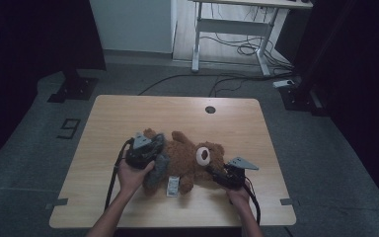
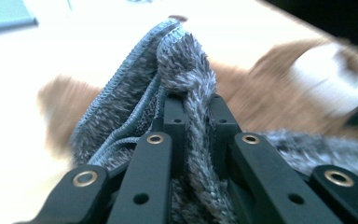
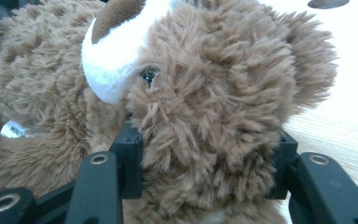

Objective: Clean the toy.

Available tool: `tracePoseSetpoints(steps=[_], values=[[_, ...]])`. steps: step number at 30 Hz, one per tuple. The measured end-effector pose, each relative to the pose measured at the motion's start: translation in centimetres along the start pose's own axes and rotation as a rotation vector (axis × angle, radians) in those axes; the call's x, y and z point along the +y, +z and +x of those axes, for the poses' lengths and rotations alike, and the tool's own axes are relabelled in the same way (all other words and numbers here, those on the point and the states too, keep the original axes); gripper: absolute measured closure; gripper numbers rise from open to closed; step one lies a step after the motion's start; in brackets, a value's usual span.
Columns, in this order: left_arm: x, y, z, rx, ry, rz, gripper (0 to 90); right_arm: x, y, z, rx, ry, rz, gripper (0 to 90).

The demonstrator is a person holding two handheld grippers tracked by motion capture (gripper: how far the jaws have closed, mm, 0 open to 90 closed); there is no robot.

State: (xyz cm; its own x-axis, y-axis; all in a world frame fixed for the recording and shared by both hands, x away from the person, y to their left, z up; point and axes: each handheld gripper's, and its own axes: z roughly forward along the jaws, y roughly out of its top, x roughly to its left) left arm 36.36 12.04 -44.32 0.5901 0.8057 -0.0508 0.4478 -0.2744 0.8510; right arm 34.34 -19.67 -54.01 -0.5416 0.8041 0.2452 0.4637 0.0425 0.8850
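Grey fuzzy cloth [image 2: 186, 79] pinched tight in left gripper [image 2: 193, 109], right gripper [image 3: 205, 158] clamping brown teddy bear's head [image 3: 214, 93]

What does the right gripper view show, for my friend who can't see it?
A fluffy brown teddy bear's head sits squeezed between the right gripper's two black jaws. Its white snout and one dark eye face left, and the pale wooden table shows on the right.
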Motion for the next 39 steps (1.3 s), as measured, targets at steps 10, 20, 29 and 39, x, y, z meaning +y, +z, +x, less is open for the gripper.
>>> tracePoseSetpoints(steps=[10, 20, 29, 39], values=[[6.1, 8.6, -9.5, -0.089, 0.222, 0.117, 80.9, 0.0, 0.0, 0.1, -0.002, -0.004, 0.001, 46.7], [3.6, 10.1, -4.0, -0.036, 0.077, 0.225, 82.2, 0.1, 0.1, 0.2, -0.021, -0.013, 0.013, 46.6], [2.5, 5.7, 0.0, 0.012, -0.003, 0.138, 82.1, 0.1, 0.1, 0.6, -0.033, -0.029, 0.022, 46.6], [-0.2, 2.3, 3.8, 0.137, -0.024, 0.126, 82.1, 0.1, 0.1, 0.5, -0.035, -0.020, 0.023, 46.6]])
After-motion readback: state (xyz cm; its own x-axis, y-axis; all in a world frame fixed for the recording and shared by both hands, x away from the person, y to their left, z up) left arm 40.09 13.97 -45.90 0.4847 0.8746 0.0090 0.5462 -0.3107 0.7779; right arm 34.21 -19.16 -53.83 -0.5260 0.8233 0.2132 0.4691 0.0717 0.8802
